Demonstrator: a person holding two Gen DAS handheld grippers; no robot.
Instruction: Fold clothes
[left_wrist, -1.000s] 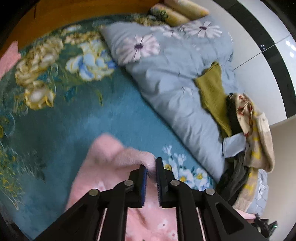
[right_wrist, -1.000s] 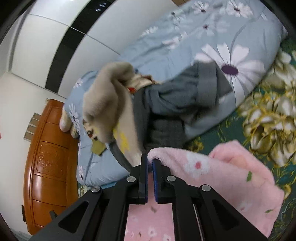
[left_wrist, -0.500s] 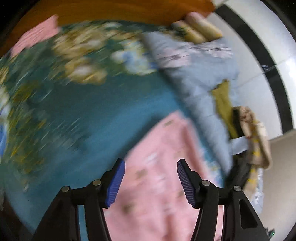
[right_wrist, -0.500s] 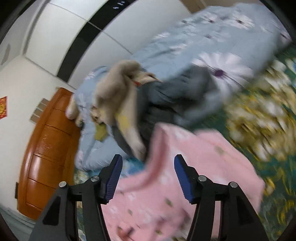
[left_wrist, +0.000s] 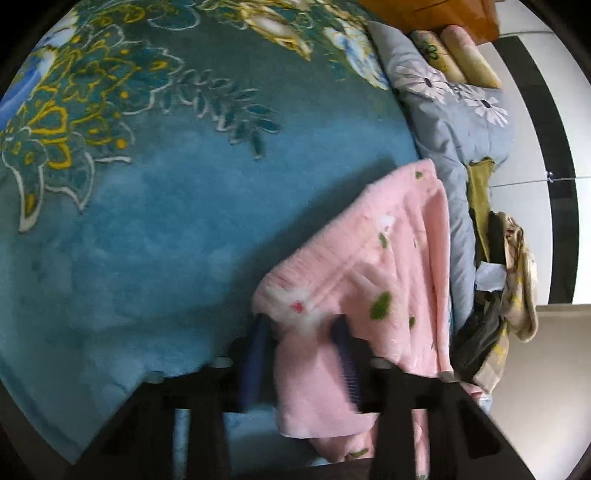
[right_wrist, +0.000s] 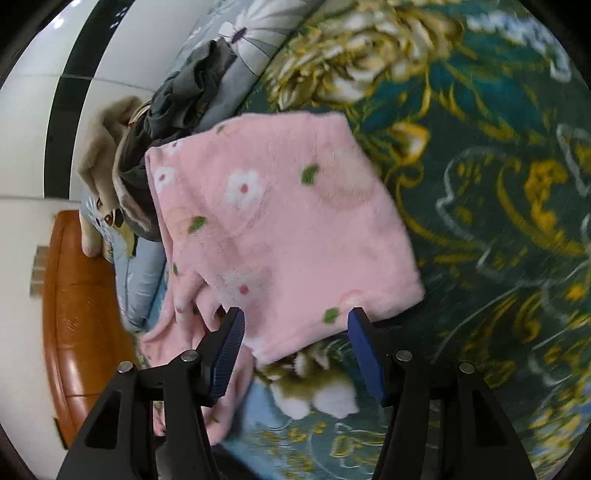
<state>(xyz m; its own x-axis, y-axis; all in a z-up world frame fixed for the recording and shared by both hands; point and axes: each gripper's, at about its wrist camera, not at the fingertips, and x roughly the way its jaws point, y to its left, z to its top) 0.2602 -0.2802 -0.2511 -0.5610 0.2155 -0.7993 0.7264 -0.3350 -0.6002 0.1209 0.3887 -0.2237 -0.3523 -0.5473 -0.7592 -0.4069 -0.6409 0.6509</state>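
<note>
Left gripper (left_wrist: 299, 354), blue-padded jaws just narrowing with a fold of the pink floral fleece garment (left_wrist: 369, 266) between them; right gripper (right_wrist: 293, 345), jaws spread wide, empty.

Left pads (left_wrist: 345, 354) flank the garment's near corner; the view is too blurred to tell whether they press on it. Right gripper hovers at the near edge of the same pink garment (right_wrist: 280, 221), pads clear of the cloth. Garment: plush pink, white flowers and green leaves, folded to a rough rectangle, lying on the teal floral blanket (left_wrist: 166, 221) that covers the bed. Beside it, toward the wall: a rolled grey-blue daisy-print quilt (left_wrist: 454, 136), with a heap of other clothes (left_wrist: 498, 288) on it, grey, olive and beige. Two rolled pillows (left_wrist: 454, 55) lie at the quilt's far end. Orange-brown wooden bed frame (right_wrist: 77, 295) borders the bedding.
</note>
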